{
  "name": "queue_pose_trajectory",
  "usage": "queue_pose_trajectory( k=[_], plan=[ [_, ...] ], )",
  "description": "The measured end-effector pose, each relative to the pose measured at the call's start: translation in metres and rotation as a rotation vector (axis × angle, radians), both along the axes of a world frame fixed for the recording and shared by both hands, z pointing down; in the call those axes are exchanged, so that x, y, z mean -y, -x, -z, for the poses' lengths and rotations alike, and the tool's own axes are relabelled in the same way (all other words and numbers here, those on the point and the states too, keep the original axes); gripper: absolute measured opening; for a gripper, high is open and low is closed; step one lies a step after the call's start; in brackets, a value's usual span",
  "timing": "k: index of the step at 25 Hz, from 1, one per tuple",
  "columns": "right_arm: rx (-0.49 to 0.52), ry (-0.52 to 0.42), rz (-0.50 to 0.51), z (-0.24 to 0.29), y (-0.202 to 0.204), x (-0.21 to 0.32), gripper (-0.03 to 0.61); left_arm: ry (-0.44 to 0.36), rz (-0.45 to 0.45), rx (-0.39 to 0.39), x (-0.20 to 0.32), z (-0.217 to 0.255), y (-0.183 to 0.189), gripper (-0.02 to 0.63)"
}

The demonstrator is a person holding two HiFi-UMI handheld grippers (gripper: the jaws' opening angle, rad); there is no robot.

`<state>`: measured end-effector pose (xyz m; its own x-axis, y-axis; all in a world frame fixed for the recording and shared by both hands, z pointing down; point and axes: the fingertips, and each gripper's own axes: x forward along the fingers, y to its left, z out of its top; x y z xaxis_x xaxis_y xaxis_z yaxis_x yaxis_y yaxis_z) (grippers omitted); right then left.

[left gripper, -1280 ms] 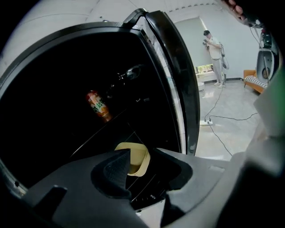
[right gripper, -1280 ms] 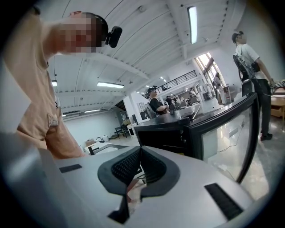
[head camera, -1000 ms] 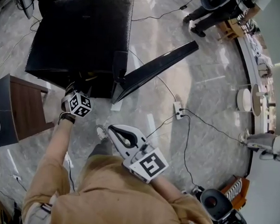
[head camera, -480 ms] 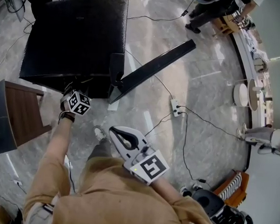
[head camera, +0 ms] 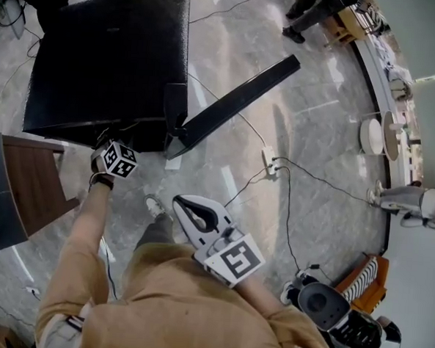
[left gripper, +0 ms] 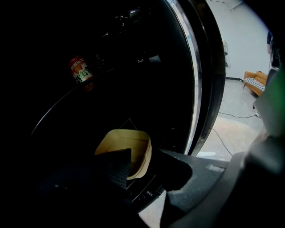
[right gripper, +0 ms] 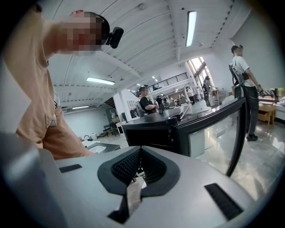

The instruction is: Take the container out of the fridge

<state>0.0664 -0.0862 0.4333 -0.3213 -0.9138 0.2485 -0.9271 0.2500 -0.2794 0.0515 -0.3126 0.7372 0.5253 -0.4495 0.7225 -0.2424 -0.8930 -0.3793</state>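
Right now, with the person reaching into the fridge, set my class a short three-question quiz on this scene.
1. Multiple choice: what is between the jaws of the left gripper? A) a spoon B) a tan container C) a glass bottle
2. True or false: the right gripper is inside the fridge.
3. Fill in: the fridge's door stands ____.

Key: 1 B; 2 false, it is shut and empty, held near the person's body; 3 open.
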Motion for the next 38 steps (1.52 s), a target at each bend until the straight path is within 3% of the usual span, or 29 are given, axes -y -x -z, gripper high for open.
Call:
queue_pose_trajectory(
  k=[20,38],
  plan=[
    [0.02,0.043,-0.071,-0.012,-0.002,0.005,0.0,0.051,-0.048,0.066,0.011,-0.035,-0.005,0.127],
    [0.034,0.066,-0.108,-0.017,0.001,0.002,0.0,0.068,-0.07,0.073,0.013,-0.044,-0.012,0.081]
  ],
)
